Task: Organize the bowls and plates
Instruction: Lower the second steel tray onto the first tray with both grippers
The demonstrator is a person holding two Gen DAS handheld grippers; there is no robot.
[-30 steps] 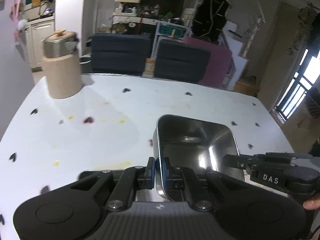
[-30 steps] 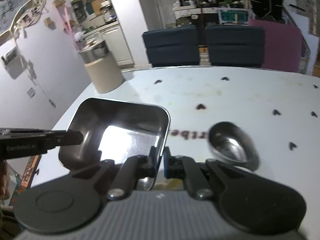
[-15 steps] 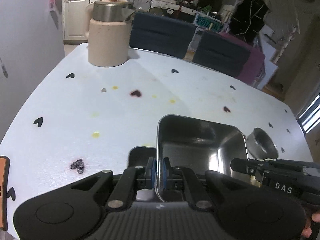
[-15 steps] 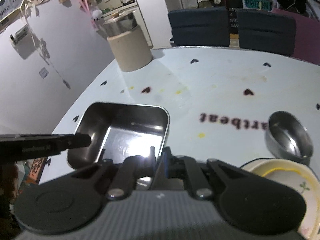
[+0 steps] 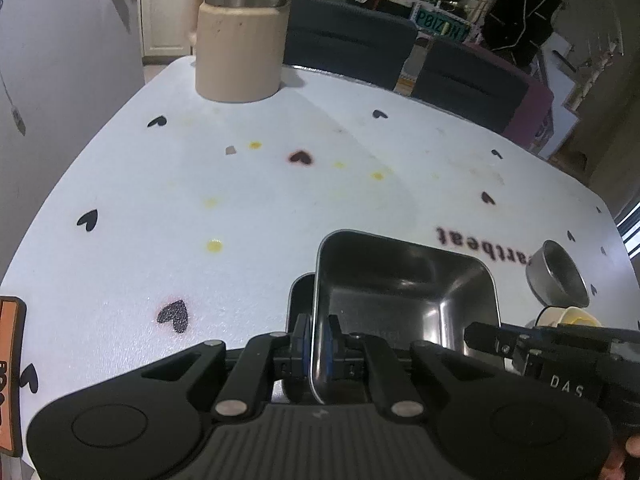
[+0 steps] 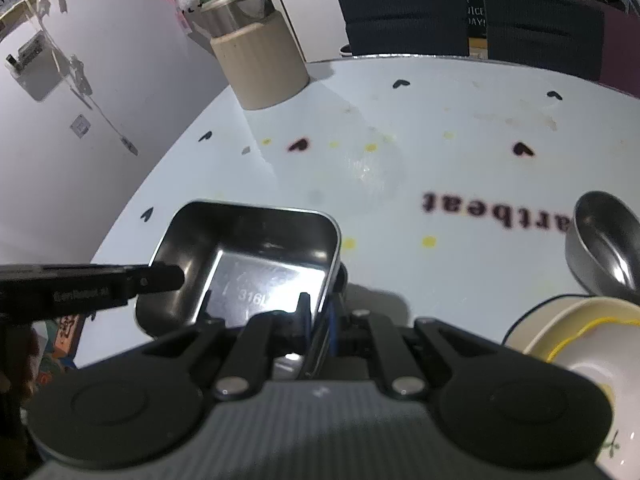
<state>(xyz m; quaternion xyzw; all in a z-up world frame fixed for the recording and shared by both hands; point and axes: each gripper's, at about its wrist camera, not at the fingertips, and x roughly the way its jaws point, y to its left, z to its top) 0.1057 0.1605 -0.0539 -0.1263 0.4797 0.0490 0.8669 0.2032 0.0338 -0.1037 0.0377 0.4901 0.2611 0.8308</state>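
While both grippers pinch opposite walls of the square steel container [image 5: 404, 292], it hangs low over the white table [image 5: 200, 200], seemingly being lowered; the left gripper [image 5: 316, 340] clamps the left wall and the right gripper [image 6: 320, 320] clamps the right wall, each set of jaws narrow with the thin metal between the pads. To do this well, I judge that both hands should descend at one pace so the container stays level, set its base flat on a bare patch, and let go only once it rests; uneven release would tip it. Counted: one square container held, with a dark edge just beside its left wall that I cannot identify; one round steel bowl [image 6: 608, 240]; one cream plate [image 6: 576, 340] with a yellow rim; one beige canister [image 5: 240, 40]; two dark chairs [image 5: 348, 40].
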